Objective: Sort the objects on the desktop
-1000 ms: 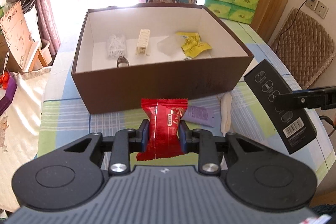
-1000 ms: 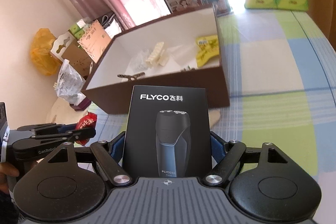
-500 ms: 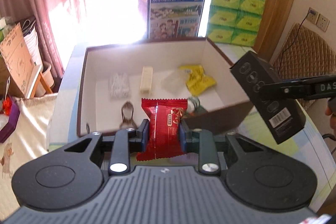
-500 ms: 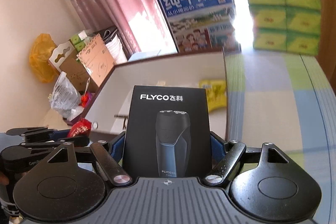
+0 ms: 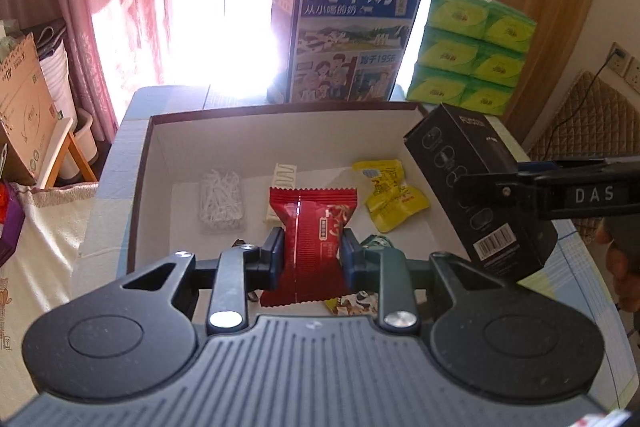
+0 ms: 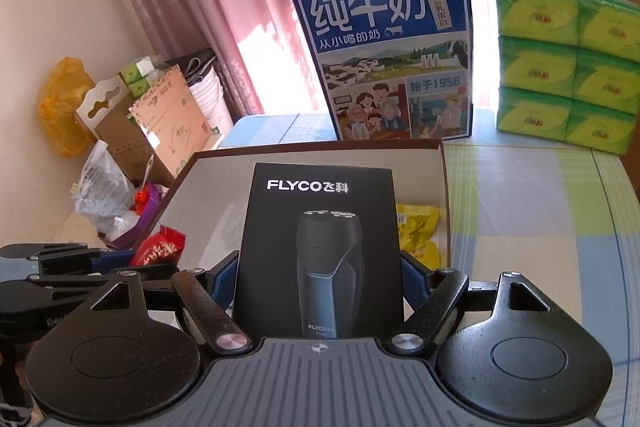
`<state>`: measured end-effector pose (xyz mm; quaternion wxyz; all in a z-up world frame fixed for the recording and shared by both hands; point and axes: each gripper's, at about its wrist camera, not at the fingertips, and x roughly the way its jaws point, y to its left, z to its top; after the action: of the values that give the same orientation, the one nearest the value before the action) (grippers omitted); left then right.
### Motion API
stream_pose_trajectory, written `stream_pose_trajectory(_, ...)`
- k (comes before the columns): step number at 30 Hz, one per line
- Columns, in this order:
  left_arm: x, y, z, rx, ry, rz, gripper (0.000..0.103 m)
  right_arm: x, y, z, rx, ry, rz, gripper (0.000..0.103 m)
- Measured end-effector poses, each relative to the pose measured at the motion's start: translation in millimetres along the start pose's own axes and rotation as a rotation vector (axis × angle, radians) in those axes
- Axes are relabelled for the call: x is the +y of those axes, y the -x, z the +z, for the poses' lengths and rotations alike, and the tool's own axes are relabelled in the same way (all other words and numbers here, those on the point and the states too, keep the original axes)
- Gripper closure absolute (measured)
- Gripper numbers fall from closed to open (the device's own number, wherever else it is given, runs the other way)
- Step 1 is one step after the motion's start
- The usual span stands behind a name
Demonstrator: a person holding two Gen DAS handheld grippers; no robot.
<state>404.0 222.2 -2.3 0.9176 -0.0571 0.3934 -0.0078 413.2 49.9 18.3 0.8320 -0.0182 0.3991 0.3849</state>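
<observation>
The brown box (image 5: 144, 163), open-topped and white inside, is approached from its near wall by both grippers, and the milk carton (image 6: 384, 59) behind it is printed 纯牛奶 and 始于1956. Beside the carton a stack of green tissue packs (image 6: 568, 67) is seen; their small print cannot be read. The black shaver box (image 6: 320, 251), marked FLYCO 飞科, is clamped across its width by the right gripper (image 6: 320, 275), whose jaws stand wide around it. It is held above the box's right side. The red snack packet (image 5: 314, 243) is pinched at its waist by the nearly closed left gripper (image 5: 312, 251), over the near part of the interior. For a clean drop, each load should be carried past the rim and lowered before release, the shaver box being set clear of the yellow packet (image 5: 390, 199). A bag of white picks (image 5: 222, 199) lies further left, though its contents are perhaps misjudged.
</observation>
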Motion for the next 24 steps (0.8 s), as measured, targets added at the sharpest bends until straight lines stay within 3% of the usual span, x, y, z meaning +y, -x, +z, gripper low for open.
stream_pose_trajectory(13,8,-71,3,0.138,0.019,0.004,0.079,-12,-59,11,0.079,0.038,-0.056,0.027)
stream_pose_trajectory(24,15,-110,1,0.234,0.014,0.009,0.079,-22,-83,9,0.12,0.046,-0.072,0.027)
